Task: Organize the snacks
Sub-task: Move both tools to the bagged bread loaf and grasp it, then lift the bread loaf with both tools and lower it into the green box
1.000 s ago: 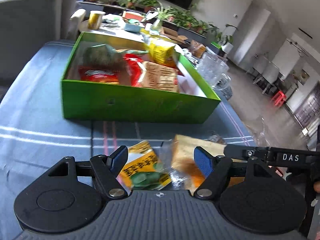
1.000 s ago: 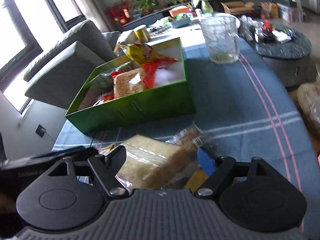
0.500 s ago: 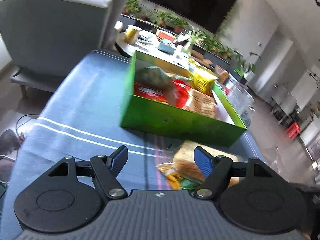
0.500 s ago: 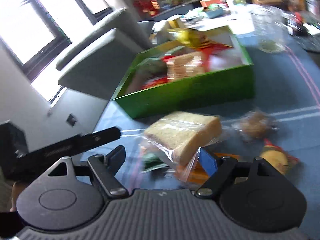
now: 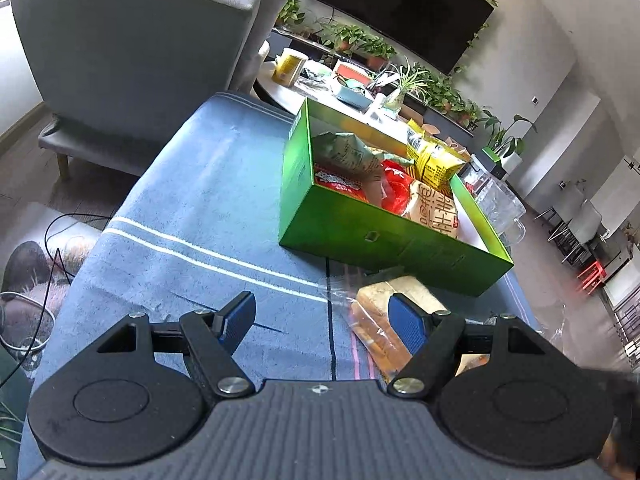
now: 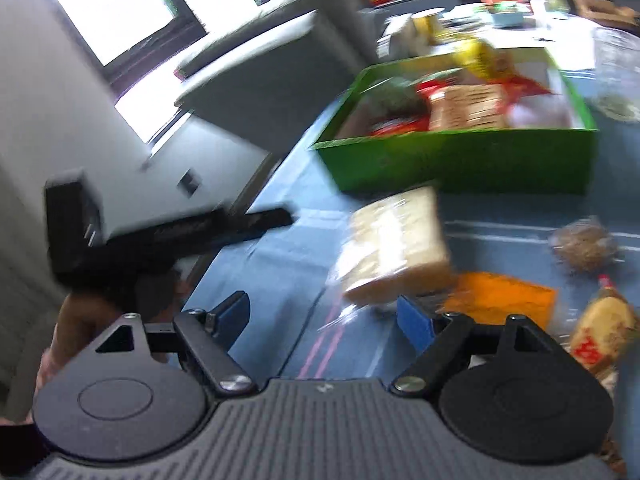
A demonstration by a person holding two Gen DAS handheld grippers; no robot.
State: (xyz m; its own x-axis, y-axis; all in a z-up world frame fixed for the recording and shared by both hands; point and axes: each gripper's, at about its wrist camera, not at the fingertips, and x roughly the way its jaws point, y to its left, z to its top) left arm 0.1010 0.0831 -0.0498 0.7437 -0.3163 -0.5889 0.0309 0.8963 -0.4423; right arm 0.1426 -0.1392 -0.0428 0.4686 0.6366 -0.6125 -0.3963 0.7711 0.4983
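Bread point(image 5: 404, 292) in crinkly clear wrap lies on the blue striped cloth of the bench point(image 5: 192, 216), just before the glossy green box point(image 5: 360, 236) of crumpled packets; both pairs of fingers gape wide, holding nothing; grey chair point(image 5: 132, 48) behind

Your right wrist view is motion-blurred: the printing on the packets in the open green cardboard box point(image 6: 460, 156) cannot be read. In your left wrist view, the clear-wrapped sliced bread loaf point(image 5: 376, 320) is partly hidden behind your left gripper point(image 5: 322, 318).
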